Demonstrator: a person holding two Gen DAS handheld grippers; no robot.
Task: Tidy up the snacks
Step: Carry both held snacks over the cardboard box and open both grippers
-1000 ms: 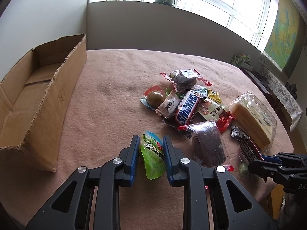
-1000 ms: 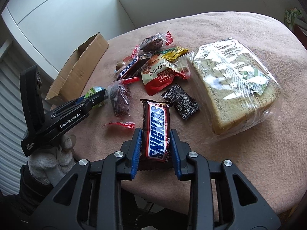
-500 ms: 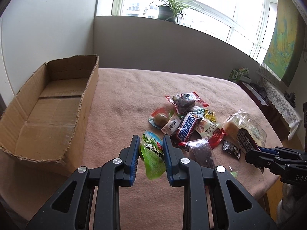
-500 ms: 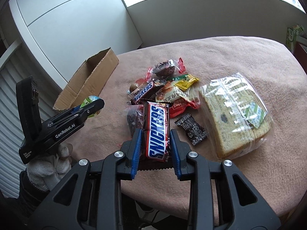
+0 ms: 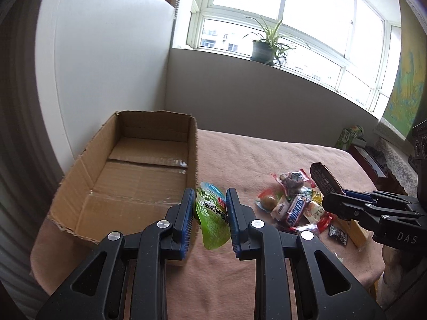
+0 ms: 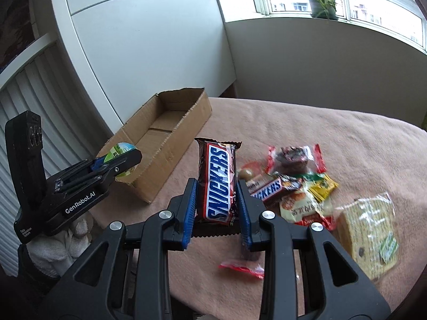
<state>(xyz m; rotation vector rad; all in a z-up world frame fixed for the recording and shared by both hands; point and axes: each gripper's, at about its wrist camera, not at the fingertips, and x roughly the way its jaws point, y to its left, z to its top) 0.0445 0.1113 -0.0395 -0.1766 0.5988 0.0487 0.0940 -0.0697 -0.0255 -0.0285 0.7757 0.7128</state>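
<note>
snacks mostly still heaped on the pink blanket, two lifted, none in the open brown cardboard box (image 5: 138, 170) yet.
my left gripper (image 5: 210, 210) is clamped on one green jelly cup with a printed foil lid (image 5: 212, 213), held just beside the box's near right wall; my right gripper (image 6: 216, 208) is clamped on one large red-and-brown snickers bar (image 6: 217, 184), well to the right of the box. i judge the task barely begun: the box floor shows bare. left in the heap right of the box i count one small snickers bar (image 6: 268, 188), one clear-wrapped sponge cake slice (image 6: 369, 237), and several small packets i cannot count surely.
</note>
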